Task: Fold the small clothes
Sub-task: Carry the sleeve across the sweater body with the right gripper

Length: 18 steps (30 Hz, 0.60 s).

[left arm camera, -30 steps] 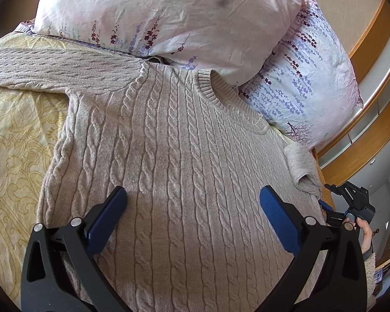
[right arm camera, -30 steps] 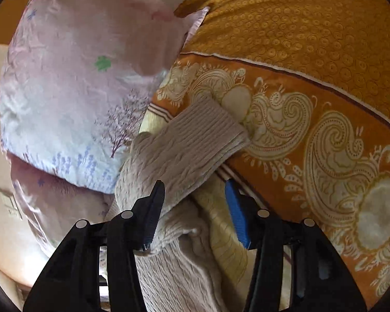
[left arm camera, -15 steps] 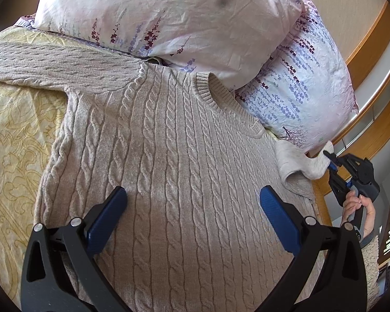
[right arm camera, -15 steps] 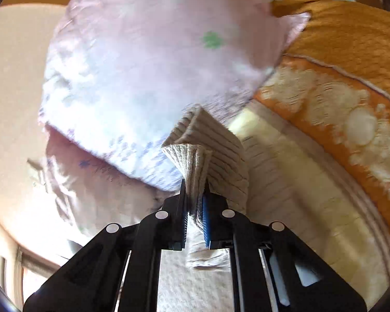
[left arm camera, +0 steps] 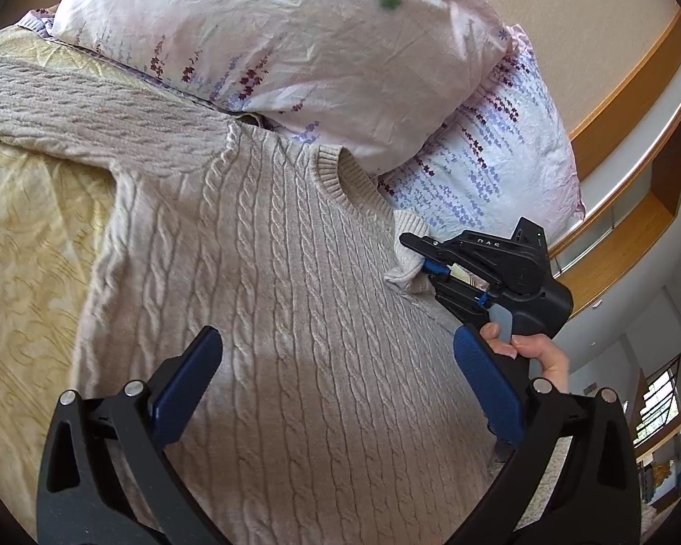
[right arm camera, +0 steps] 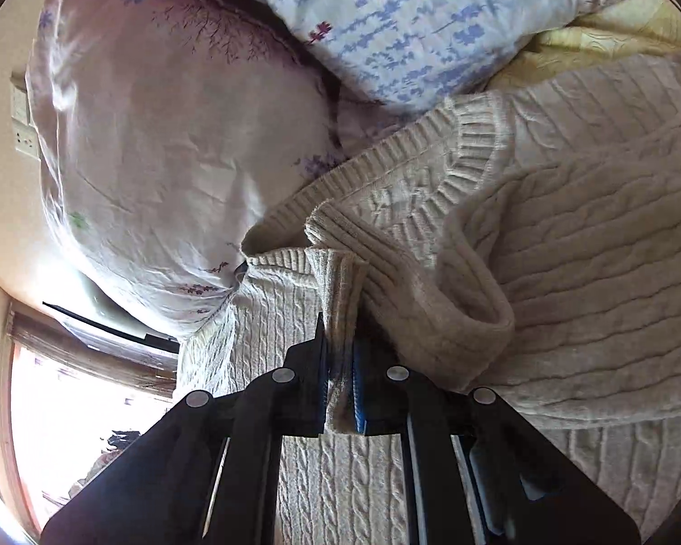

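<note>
Sweater: the beige cable-knit sweater [left arm camera: 268, 299] lies flat on the bed in front of you, its ribbed neckline against the pillows and one sleeve stretched away to the left.
Cuff: the ribbed sleeve cuff [right arm camera: 340, 299] on the right side is lifted and doubled over the sweater's body, close to the collar.
Right gripper: your right gripper [right arm camera: 339, 363] is clamped on that cuff; the knit is squeezed between the blue pads.
Left gripper: your left gripper [left arm camera: 336, 377] hangs over the lower chest of the sweater with its jaws spread wide and nothing between them.
Hand: your hand [left arm camera: 535, 354] wraps the right tool's handle, just right of the left gripper's finger.
Containers: you have none in view.
Pillows: a pink floral pillow [left arm camera: 272, 36] rests on a lilac-printed pillow [left arm camera: 490, 163], both pressing on the sweater's shoulder line.
Bedspread: the yellow patterned bedspread [left arm camera: 27, 245] lies under the garment.
Wall: a wooden-trimmed wall niche [left arm camera: 631, 190] sits beyond the pillows.
</note>
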{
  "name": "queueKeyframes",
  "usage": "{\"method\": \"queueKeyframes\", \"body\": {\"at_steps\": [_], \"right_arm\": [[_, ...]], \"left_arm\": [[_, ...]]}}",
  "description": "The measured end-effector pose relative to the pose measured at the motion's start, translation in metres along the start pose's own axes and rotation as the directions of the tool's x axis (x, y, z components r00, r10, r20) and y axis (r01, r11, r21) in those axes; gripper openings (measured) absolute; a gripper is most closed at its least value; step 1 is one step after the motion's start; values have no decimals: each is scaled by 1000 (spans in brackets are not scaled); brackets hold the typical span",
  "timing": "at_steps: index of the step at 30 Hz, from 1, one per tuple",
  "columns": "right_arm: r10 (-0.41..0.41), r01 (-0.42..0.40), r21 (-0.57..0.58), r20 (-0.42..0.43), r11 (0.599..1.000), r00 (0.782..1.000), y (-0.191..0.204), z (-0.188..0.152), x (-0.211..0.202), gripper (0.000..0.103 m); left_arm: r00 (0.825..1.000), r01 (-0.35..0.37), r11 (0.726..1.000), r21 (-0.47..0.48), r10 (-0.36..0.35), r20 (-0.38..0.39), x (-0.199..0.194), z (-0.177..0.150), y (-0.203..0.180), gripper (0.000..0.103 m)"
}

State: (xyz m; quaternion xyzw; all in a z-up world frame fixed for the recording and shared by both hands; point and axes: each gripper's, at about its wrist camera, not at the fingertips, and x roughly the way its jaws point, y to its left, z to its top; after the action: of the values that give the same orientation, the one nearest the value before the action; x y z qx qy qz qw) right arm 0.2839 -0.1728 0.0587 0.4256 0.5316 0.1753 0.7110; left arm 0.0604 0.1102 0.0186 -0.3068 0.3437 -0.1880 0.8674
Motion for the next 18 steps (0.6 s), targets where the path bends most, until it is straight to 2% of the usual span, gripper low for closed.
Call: {"method": "queueKeyframes", "body": {"at_steps": [3, 5, 7, 9, 11, 15, 16, 18], "right_arm": [[24, -25, -49, -34, 998, 999, 25, -1, 21, 9], [13, -19, -95, -59, 995, 998, 44, -7, 38, 9], [-7, -4, -133, -87, 991, 996, 54, -16, 52, 9], [-16, -1, -142, -117, 990, 993, 58, -26, 66, 9], [-24, 2, -152, -138, 988, 990, 59, -35, 72, 9], [-45, 14, -196, -157, 981, 986, 58, -49, 79, 9], [-49, 13, -210, -166, 978, 985, 59, -53, 79, 9], [-67, 20, -252, -180, 968, 981, 63, -62, 76, 9]], "left_arm": [[999, -16, 999, -38, 18, 49, -33, 27, 24, 101], [994, -62, 997, -50, 66, 90, -55, 43, 42, 101], [978, -144, 987, -75, 153, 142, -75, 56, 60, 101], [950, -237, 965, -115, 255, 183, -91, 67, 78, 101], [925, -280, 950, -140, 306, 224, -104, 74, 93, 101], [887, -364, 921, -140, 389, 251, -117, 86, 115, 101], [883, -373, 915, -151, 400, 244, -118, 89, 120, 101], [891, -362, 913, -190, 398, 216, -118, 94, 133, 101]]}}
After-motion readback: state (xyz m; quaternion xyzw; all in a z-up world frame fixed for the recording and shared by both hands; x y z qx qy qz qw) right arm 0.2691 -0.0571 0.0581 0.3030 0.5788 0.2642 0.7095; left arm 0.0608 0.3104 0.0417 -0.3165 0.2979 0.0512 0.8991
